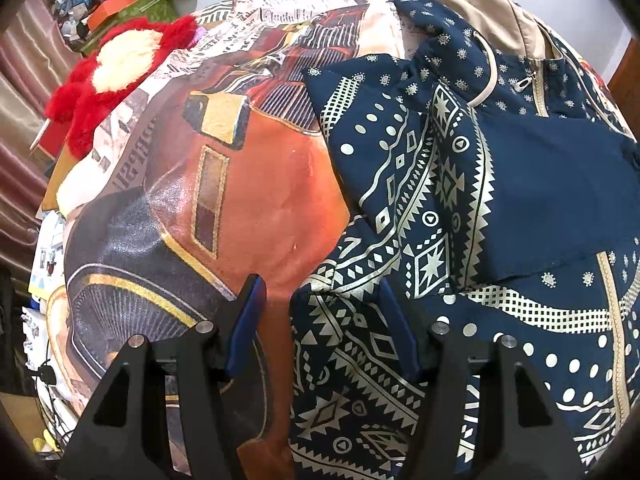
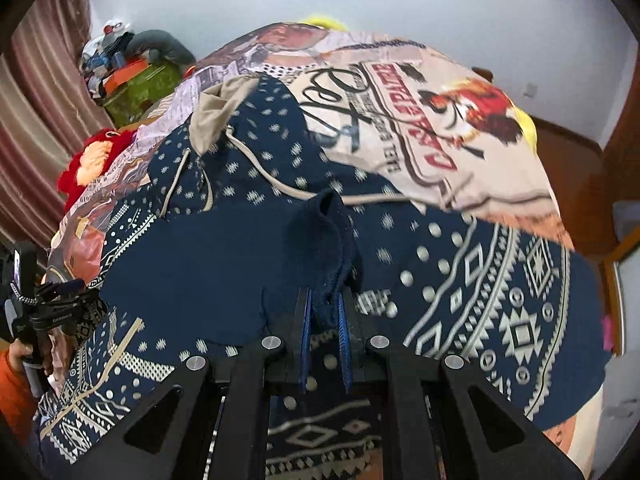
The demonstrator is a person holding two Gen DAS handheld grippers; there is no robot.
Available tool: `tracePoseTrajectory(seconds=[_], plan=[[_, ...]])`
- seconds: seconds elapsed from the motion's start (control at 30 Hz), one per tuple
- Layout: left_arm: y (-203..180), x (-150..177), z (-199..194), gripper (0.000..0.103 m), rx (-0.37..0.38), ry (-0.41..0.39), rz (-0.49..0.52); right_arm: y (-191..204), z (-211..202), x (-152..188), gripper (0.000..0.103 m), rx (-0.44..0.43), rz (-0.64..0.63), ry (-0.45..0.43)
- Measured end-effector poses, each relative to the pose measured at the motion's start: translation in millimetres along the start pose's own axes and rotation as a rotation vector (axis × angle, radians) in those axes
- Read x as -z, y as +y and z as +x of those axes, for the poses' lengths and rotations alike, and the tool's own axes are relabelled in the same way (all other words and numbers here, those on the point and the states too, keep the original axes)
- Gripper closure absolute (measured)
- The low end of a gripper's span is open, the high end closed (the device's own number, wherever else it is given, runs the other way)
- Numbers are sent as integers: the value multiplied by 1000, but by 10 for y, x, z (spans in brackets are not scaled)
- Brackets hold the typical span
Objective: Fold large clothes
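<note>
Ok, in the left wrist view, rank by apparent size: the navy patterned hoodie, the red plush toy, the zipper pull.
1. navy patterned hoodie, filling most of the right half.
2. red plush toy, far smaller, though it lies farther from the camera.
3. zipper pull, tiny.

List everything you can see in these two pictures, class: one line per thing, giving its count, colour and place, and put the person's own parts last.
Hooded jacket: one, navy with cream geometric print and tan hood lining, spread on the bed.
Sleeve cuff: one, plain navy, pinched in the right gripper.
Bedspread: one, orange and cream print with lettering, under the jacket.
Plush toy: one, red and cream, far left edge of the bed.
Pile of boxes and bags: count unclear, orange, green and grey, beyond the plush toy.
Curtain: one, pinkish brown, left wall.
Wall: white, behind the bed.
Left gripper: one, black with blue pads, open over the jacket's edge.
Right gripper: one, black with blue pads, shut on the cuff.
</note>
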State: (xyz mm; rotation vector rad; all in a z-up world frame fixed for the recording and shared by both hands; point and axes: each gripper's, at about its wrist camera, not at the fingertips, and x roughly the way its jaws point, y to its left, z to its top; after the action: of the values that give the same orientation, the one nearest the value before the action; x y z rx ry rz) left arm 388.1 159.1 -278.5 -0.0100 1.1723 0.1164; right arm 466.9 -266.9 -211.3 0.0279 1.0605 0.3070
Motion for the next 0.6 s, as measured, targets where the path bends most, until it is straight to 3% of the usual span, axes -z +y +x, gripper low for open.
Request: tracePoseTrajectory(seconds=[0.23, 0.47, 0.5, 0.57, 0.6], plan=[[50, -42, -195, 42, 57, -36, -3, -83, -105, 76, 93, 2, -8, 33], [99, -382, -101, 42, 155, -22, -72, -71, -216, 11, 90, 26, -55, 36], [89, -451, -46, 42, 172, -14, -86, -77, -216, -13, 83, 27, -53, 32], [39, -552, 39, 44, 178, -7, -89, -93, -220, -53, 58, 31, -41, 10], [19, -581, 79, 51, 169, -3, -86, -103, -229, -72, 42, 31, -33, -12]])
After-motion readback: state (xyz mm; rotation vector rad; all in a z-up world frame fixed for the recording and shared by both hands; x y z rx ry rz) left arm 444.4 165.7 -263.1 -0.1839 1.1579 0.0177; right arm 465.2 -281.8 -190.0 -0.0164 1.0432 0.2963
